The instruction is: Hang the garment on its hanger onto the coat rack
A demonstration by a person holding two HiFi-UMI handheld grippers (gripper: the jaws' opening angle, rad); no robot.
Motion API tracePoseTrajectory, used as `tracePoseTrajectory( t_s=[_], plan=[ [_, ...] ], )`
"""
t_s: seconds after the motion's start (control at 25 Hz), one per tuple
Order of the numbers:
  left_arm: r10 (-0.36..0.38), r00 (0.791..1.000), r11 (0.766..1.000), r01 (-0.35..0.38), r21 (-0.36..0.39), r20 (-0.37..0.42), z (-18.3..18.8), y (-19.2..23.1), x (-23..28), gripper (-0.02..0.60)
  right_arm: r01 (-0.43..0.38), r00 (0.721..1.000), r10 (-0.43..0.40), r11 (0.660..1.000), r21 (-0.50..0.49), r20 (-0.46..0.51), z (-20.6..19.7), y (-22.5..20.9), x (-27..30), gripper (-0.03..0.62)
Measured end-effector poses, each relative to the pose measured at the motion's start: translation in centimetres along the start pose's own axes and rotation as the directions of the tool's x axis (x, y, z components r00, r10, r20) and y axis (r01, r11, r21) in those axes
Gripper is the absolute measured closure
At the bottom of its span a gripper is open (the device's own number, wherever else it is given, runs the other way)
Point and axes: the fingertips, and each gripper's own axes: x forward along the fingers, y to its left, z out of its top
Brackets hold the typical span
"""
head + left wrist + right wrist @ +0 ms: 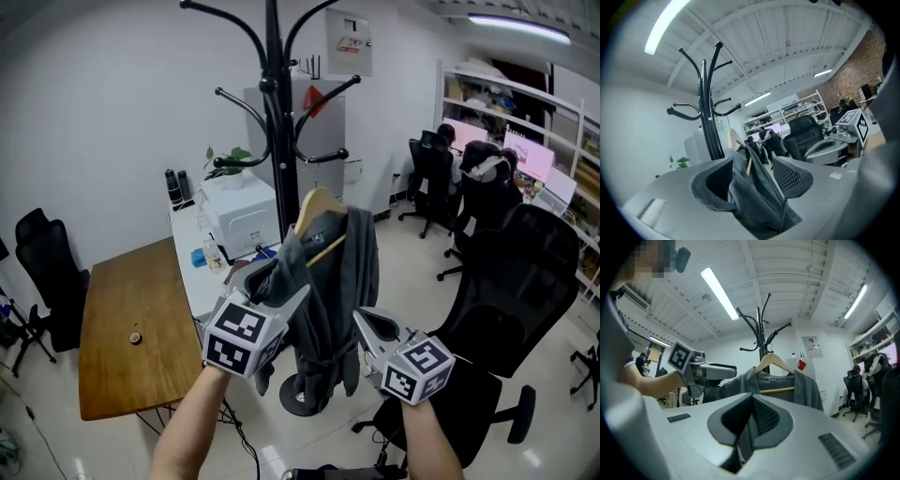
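**Q:** Left gripper (279, 286), foreground: how do its 2 jaws stand?
**A:** Spread apart. A fold of the grey garment (333, 272) lies loose between them, and neither jaw presses it.

**Q:** Where is the garment?
**A:** It is draped over a wooden hanger (319, 202), directly in front of the pole of the black coat rack (273, 122) and below the rack's lowest arms. Whether the hanger's hook rests on an arm cannot be told.

**Q:** Right gripper (373, 326)?
**A:** Its jaws are pressed together on a thin fold at the garment's right edge.

**Q:** Surroundings?
**A:** Wooden table (131, 309) at left, and 1 black office chair (516, 281) at right.
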Motion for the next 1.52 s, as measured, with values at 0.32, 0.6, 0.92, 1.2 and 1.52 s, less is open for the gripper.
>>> tracePoseTrajectory(
  t_s=[0.32,0.6,0.92,1.2,1.52],
  plan=[
    [-0.017,0.999,0.976,0.026,-0.214,0.045,-6.0,-6.0,-3.2,0.578,0.047,0.997,-0.046,0.999,0.019,-0.06,-2.6,-0.4,-0.1,0.594],
    [-0.103,0.995,0.909,0.093,-0.407,-0.003,-11.4,-7.5,-1.8,0.578,0.068,0.993,-0.063,0.997,0.045,-0.097,-5.3,-0.1,-0.8,0.594],
    [-0.126,0.992,0.905,0.117,-0.409,0.006,-11.4,-8.1,-1.5,0.578,0.066,0.993,-0.061,0.997,0.051,-0.102,-6.1,0.5,-1.1,0.594],
    [-0.12,0.993,0.905,0.108,-0.413,-0.005,-11.9,-7.6,-1.5,0.578,0.052,0.993,-0.047,0.998,0.046,-0.108,-6.2,0.9,-0.8,0.594],
    [-0.136,0.991,0.904,0.12,-0.411,-0.011,-11.9,-8.0,-1.4,0.578,0.05,0.993,-0.045,0.998,0.046,-0.112,-6.2,0.8,-0.8,0.594]
  ],
)
